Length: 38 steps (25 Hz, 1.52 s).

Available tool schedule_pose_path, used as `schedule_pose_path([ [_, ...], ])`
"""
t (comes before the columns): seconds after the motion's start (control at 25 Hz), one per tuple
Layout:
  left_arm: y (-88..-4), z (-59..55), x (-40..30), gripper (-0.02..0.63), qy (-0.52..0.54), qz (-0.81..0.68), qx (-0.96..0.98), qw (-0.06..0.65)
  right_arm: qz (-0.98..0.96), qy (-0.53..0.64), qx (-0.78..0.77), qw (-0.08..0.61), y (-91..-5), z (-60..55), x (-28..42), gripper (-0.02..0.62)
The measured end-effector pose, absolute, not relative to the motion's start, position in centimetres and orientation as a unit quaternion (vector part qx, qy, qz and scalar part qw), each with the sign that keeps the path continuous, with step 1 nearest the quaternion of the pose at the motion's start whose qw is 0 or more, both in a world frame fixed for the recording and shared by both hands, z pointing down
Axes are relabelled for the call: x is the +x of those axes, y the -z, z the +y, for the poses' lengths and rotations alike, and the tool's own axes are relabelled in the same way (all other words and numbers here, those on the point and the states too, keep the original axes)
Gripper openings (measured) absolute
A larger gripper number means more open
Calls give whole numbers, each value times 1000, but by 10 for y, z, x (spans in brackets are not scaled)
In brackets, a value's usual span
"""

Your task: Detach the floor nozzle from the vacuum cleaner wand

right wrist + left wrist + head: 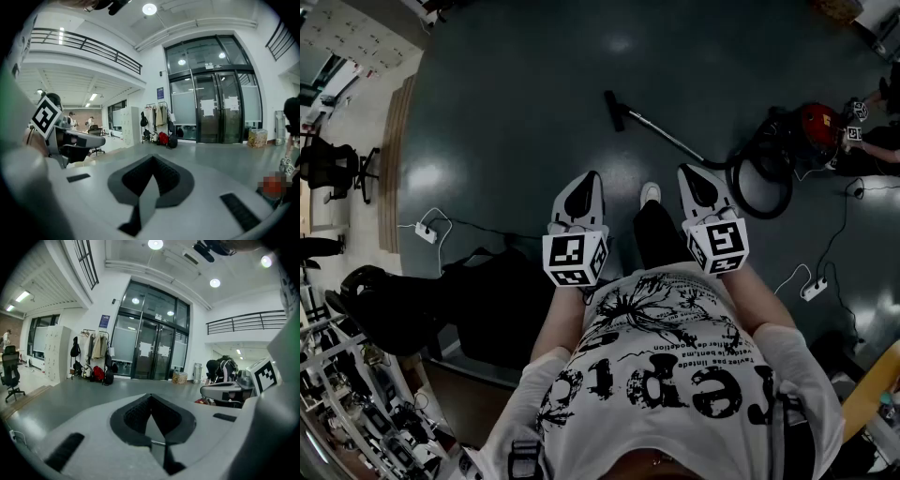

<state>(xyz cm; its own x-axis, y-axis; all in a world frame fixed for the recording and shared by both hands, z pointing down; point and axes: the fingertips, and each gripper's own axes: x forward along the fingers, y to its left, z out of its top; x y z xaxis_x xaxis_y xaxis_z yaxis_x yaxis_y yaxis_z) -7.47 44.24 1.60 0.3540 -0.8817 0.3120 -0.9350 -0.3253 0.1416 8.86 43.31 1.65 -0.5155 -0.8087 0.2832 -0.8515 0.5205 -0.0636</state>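
The person is holding the left gripper (586, 183) and the right gripper (689, 176) side by side in front of the torso, both tipping slightly down toward the dark grey floor (516, 103). In the left gripper view the jaws are meeting at their tips with nothing between them. The right gripper view is showing the same: jaws together and empty. Neither gripper is touching anything.

The vacuum cleaner is lying on the floor, far ahead and to the right, well apart from both grippers. Its red canister (818, 125) is sitting at the far right, and the black hose (764, 183) is looping just nearer than it. The metal wand (666, 138) is running from the hose toward the far left. The black floor nozzle (614, 110) is sitting on the wand's far end, not yet detached.

A cardboard box (179, 377) is standing by the glass doors (150, 350); its contents cannot be told. A white power strip (425, 232) is lying on the floor at the left.
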Motion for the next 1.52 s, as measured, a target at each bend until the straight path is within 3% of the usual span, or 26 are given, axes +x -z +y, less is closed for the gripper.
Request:
schedule_pose_path([
  [0.4, -27, 245, -81, 3, -96, -585, 789, 160, -863, -129, 473, 122, -43, 213, 125, 2],
  [0.84, -173, 129, -98, 3, -163, -581, 755, 258, -861, -209, 431, 171, -177, 88, 117, 2],
  [1.0, -263, 81, -95, 3, -169, -558, 760, 286, -854, -237, 427, 183, -271, 47, 112, 2],
  [1.28, -472, -25, -89, 3, -220, -458, 830, 231, -845, -222, 430, 228, -503, -21, 97, 2],
  [1.52, -646, -88, -107, 3, -205, -403, 857, 249, -843, -215, 421, 256, -691, -61, 80, 3],
])
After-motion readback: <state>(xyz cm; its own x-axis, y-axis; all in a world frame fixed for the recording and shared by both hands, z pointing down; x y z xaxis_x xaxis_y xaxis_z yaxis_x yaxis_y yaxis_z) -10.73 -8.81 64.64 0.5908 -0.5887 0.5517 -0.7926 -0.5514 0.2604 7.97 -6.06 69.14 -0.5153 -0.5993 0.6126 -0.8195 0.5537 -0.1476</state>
